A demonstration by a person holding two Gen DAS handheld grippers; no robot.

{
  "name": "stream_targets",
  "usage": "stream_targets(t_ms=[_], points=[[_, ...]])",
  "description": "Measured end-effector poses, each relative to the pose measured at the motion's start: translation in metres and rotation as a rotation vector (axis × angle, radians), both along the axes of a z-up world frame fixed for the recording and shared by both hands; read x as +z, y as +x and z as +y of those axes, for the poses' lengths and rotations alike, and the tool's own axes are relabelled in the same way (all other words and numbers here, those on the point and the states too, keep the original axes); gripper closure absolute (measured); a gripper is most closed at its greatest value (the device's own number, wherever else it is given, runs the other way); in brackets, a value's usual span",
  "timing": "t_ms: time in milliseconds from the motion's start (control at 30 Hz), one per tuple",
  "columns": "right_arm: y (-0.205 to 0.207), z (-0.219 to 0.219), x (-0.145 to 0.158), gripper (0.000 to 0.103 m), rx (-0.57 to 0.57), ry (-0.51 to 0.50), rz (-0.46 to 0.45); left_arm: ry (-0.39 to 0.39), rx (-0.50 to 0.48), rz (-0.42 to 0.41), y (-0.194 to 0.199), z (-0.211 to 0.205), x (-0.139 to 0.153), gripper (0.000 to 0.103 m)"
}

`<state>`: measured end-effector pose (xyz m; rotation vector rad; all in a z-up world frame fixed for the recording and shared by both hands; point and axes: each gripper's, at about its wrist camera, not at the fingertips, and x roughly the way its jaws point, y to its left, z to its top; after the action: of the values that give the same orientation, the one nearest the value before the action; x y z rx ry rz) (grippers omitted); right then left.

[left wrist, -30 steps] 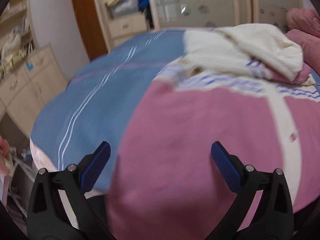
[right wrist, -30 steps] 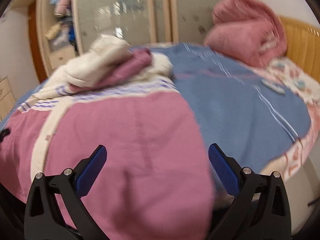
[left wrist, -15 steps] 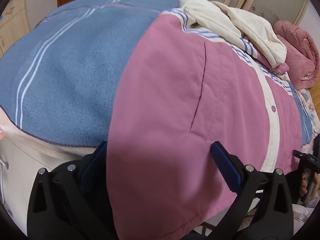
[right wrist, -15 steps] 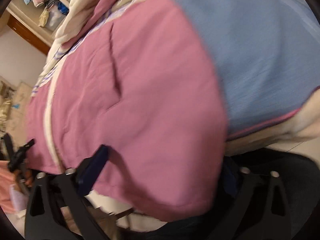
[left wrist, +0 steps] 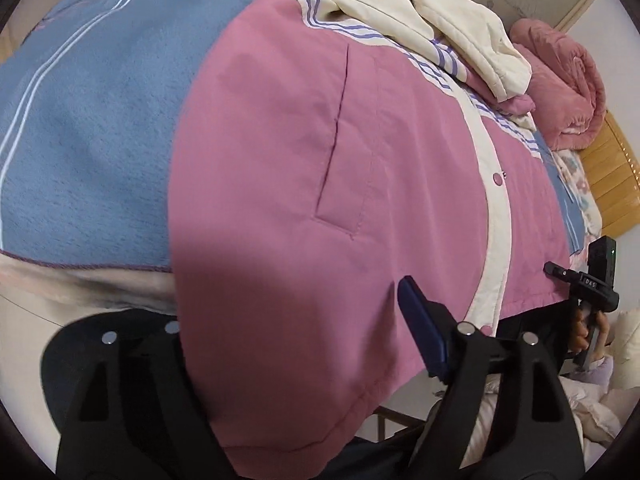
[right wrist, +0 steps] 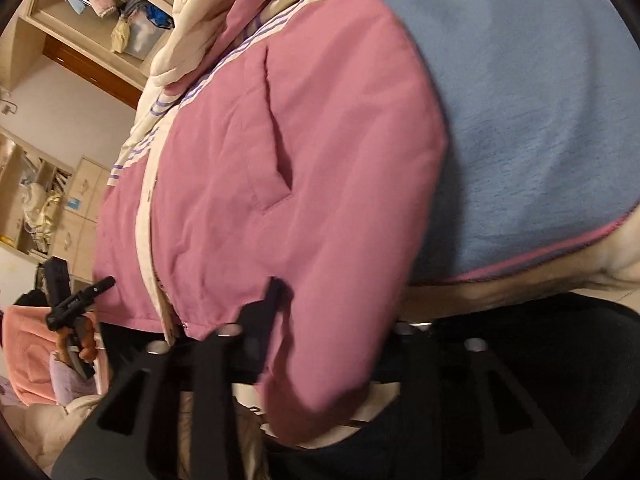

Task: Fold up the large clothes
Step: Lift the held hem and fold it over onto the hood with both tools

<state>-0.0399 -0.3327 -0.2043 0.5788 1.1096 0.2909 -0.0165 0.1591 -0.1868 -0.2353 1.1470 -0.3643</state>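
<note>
A large pink jacket with a cream button placket and purple-striped cream yoke lies front up on the blue blanket, its hem hanging over the bed edge. It also fills the right wrist view. My left gripper straddles the hem at its left corner, with the cloth between the fingers; one blue pad shows, the other is hidden. My right gripper straddles the hem's right corner, its fingers partly covered by cloth. Each gripper shows in the other's view, at the far hem corner.
The blue blanket covers the bed. A rolled pink quilt lies by the wooden headboard. Cream cabinets and shelves stand beyond the bed. Pale bedding lies on the floor.
Both grippers dropped low and moved in onto the jacket's hem at the bed edge. The jaws have narrowed around the cloth.
</note>
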Motion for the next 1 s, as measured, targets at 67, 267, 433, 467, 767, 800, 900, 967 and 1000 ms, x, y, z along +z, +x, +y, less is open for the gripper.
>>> stream_targets(t_ms=[67,267,433,467,767,800,900,967,1000], points=[[0.001,0.002,0.008,0.080,0.026,-0.013,-0.019,-0.003,-0.003,-0.008,-0.002,-0.001,0.004,0.061],[0.002,-0.015,0.060,0.094,0.107,0.362,-0.233,-0.481,-0.108,-0.116,0.003,0.018,0.063,0.087],[0.067,-0.031,0.134,0.094,0.088,0.494,-0.458,-0.616,-0.196,-0.299,0.050,0.009,0.138,0.087],[0.085,-0.037,0.147,0.094,0.057,0.504,-0.490,-0.659,-0.182,-0.314,0.072,0.010,0.153,0.087],[0.315,-0.103,0.166,0.085,-0.369,0.398,-0.348,-0.751,0.271,-0.166,0.324,0.025,0.175,0.029],[0.341,-0.103,0.151,0.082,-0.378,0.359,-0.283,-0.744,0.321,-0.140,0.343,0.028,0.163,0.013],[0.376,-0.116,0.099,0.074,-0.402,0.374,-0.133,-0.709,0.499,0.001,0.384,0.041,0.107,0.002],[0.386,-0.128,0.071,0.074,-0.440,0.470,-0.108,-0.795,0.565,0.029,0.399,0.062,0.077,0.002],[0.391,-0.138,0.055,0.074,-0.447,0.551,-0.092,-0.821,0.601,0.014,0.399,0.074,0.068,0.002]])
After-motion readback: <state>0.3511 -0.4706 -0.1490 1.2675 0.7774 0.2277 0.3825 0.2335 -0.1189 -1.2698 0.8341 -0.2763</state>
